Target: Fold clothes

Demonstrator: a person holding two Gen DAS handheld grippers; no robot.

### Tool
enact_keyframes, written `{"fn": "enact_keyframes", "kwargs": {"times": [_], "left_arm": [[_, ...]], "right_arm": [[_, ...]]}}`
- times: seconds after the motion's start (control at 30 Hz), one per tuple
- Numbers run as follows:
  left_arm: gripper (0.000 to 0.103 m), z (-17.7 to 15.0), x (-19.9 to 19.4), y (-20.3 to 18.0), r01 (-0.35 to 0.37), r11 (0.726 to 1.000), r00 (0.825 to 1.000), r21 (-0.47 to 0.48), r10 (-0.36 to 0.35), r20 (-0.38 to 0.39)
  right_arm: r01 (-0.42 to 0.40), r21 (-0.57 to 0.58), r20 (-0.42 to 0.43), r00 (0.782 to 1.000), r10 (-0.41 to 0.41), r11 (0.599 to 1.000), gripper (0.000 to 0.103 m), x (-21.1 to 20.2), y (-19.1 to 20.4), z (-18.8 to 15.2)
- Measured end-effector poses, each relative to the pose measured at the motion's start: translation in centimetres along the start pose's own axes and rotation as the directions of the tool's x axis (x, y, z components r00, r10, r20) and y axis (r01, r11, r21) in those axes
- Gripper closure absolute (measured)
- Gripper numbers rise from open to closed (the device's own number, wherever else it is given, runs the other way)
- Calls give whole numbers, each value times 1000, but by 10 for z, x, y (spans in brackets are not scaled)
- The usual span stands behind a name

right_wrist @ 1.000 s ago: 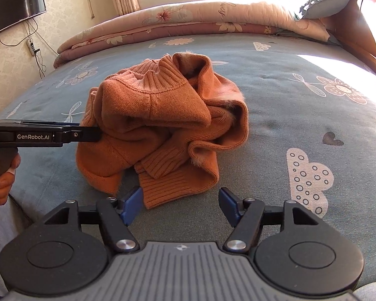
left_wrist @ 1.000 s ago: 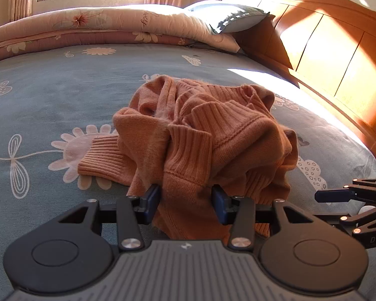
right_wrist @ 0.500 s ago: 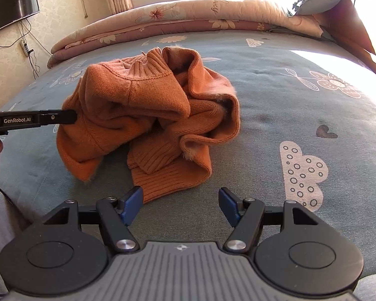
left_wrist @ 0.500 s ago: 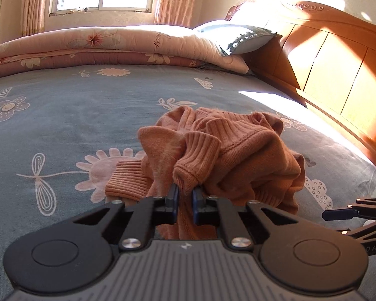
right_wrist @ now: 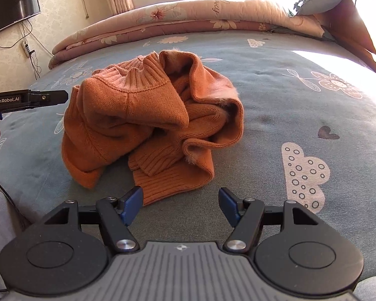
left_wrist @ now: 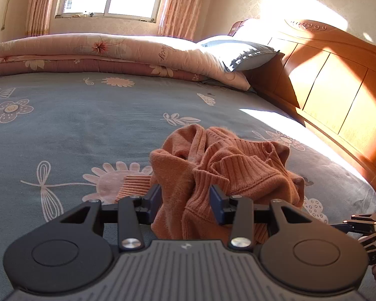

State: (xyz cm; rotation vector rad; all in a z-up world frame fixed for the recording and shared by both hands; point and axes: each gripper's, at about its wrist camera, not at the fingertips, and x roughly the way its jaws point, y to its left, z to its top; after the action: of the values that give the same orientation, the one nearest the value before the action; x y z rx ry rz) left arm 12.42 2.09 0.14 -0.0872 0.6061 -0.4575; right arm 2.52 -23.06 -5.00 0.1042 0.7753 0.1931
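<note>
Plainly, with the rust-orange ribbed knit sweater [right_wrist: 148,123] heaped crumpled on the grey-blue flowered bedsheet [right_wrist: 275,95], both the left gripper [left_wrist: 185,200] and right gripper [right_wrist: 180,202] gaping and empty, a closing pinch risks catching several bunched layers together.

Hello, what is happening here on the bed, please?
A person holds two grippers over an orange sweater that lies crumpled on the bed. The left gripper has open jaws on either side of a fold. The right gripper is open too, just short of the ribbed hem. No folding is done yet.
</note>
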Motion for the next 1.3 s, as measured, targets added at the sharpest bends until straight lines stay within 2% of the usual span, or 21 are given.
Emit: {"fn": "enact_keyframes", "kwargs": {"times": [0.13, 0.2, 0.3, 0.4, 0.47, 0.67, 0.73, 0.77, 0.8, 0.9, 1.03, 1.2, 1.23, 1.3], "left_arm": [[56, -6, -1, -4, 19, 1000, 1000, 10, -19, -1], [49, -9, -4, -5, 41, 999, 999, 3, -41, 1], [48, -12, -8, -6, 52, 999, 999, 4, -52, -2], [45, -15, -13, -6, 54, 998, 999, 14, -54, -6], [41, -17, -17, -5, 58, 998, 998, 17, -58, -7], [36, -21, -18, 0, 77, 997, 996, 24, -76, -38], [36, -21, -14, -2, 67, 997, 997, 30, -65, -48], [36, -21, -12, -3, 60, 998, 997, 34, -58, -53], [36, -21, -11, -3, 58, 998, 997, 37, -56, -53], [35, -20, -10, -7, 68, 996, 996, 52, -65, -55], [35, -18, -10, -12, 69, 995, 996, 70, -65, -58], [35, -16, -8, -21, 76, 993, 996, 90, -71, -61], [35, -16, -7, -23, 77, 992, 995, 96, -72, -63], [34, -17, -7, -29, 77, 990, 995, 117, -69, -71]], "right_arm": [[17, -81, 60, 998, -12, 997, 32, -10, -3, 26], [31, -150, 112, 994, -14, 988, 32, -15, -2, 46], [58, -297, 189, 982, -1, 953, 32, -15, 2, 78], [129, -450, 200, 979, -41, 884, 34, 8, 9, 98], [145, -510, 184, 981, -57, 848, 41, 27, 8, 107], [131, -589, 152, 987, -50, 797, 45, 52, 18, 110], [125, -612, 143, 989, -46, 781, 74, 60, 22, 110], [122, -624, 138, 989, -45, 772, 97, 63, 24, 110], [119, -613, 141, 989, -40, 781, 98, 62, 22, 112], [122, -505, 181, 983, -34, 854, 98, 45, 3, 123], [239, -383, 231, 960, -158, 892, 98, 22, -39, 133], [269, -235, 161, 958, -236, 934, 97, 7, -94, 126], [267, -226, 149, 960, -238, 937, 95, 6, -98, 122], [251, -237, 139, 965, -223, 939, 81, 2, -94, 112]]}}
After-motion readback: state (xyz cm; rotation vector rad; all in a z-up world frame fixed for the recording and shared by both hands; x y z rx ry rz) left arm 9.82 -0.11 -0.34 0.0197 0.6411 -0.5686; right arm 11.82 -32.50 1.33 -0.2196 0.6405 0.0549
